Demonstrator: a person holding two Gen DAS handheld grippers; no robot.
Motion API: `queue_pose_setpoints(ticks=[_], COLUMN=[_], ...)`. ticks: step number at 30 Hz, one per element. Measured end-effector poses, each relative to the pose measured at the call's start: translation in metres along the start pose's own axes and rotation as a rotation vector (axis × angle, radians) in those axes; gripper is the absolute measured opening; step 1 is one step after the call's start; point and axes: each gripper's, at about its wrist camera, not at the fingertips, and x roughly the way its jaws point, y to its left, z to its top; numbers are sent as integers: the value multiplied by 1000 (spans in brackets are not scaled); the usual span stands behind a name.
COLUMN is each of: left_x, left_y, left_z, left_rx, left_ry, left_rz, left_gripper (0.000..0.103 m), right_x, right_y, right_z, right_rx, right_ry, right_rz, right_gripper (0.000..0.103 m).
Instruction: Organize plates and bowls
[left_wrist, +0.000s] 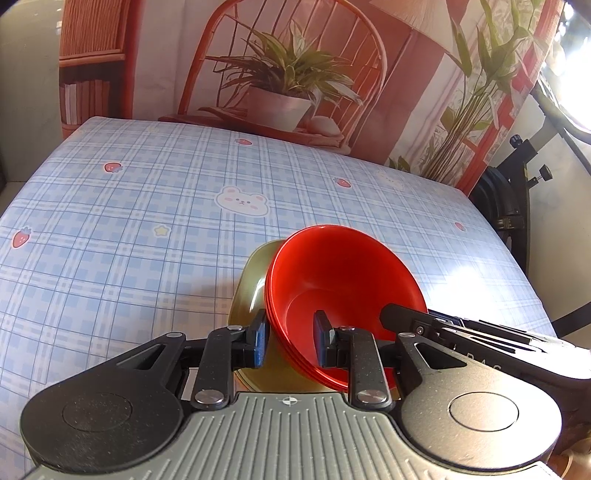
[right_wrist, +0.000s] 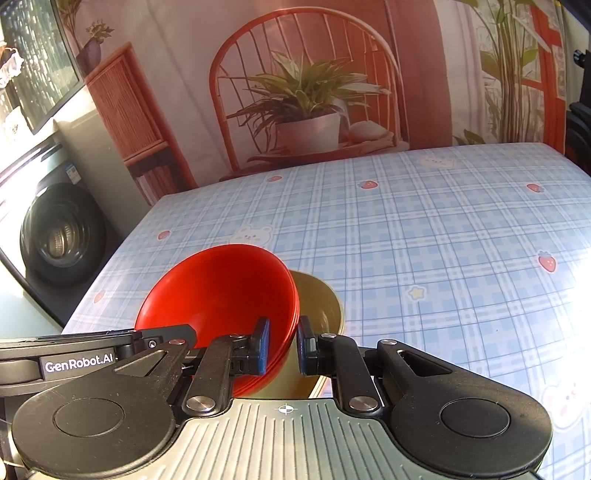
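- The left gripper (left_wrist: 290, 341) is straddling the near rim of a stack of red bowls (left_wrist: 343, 280) – one blue-padded finger is sitting outside the wall, the other inside – but whether the pads are actually pressing the rim cannot be told.
- The right gripper (right_wrist: 283, 345) is sitting the same way on the opposite edge of the same red bowls (right_wrist: 221, 291), one finger inside, one outside; its grip cannot be judged either.
- The bowls are nesting together, tilted, with at least three rims showing at the edge.
- An olive-green bowl (left_wrist: 253, 280) is lying just behind the red stack, touching or nearly touching it – in the right wrist view it is showing at (right_wrist: 321, 302).
- Everything is resting over a blue plaid tablecloth (left_wrist: 129, 221) printed with bears and strawberries.
- A washing machine (right_wrist: 59, 232) is standing beside the table.
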Motion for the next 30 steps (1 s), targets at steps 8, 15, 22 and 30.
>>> queue_pose_setpoints(ticks=[8, 15, 22, 30], left_x=[3, 5, 1, -14], left_y=[1, 0, -1, -5], left_z=[-3, -7, -6, 0], left_rx=[3, 0, 8, 39], left_ry=[5, 8, -7, -41], left_rz=[2, 11, 38, 78], left_gripper=[26, 26, 28, 37], right_x=[6, 6, 3, -18], right_y=[-4, -5, -3, -4], right_z=[-5, -7, -5, 2], right_rx=[22, 19, 11, 11], right_ry=[28, 27, 12, -57], right_rz=[-5, -5, -33, -60], right_gripper=[14, 18, 29, 36])
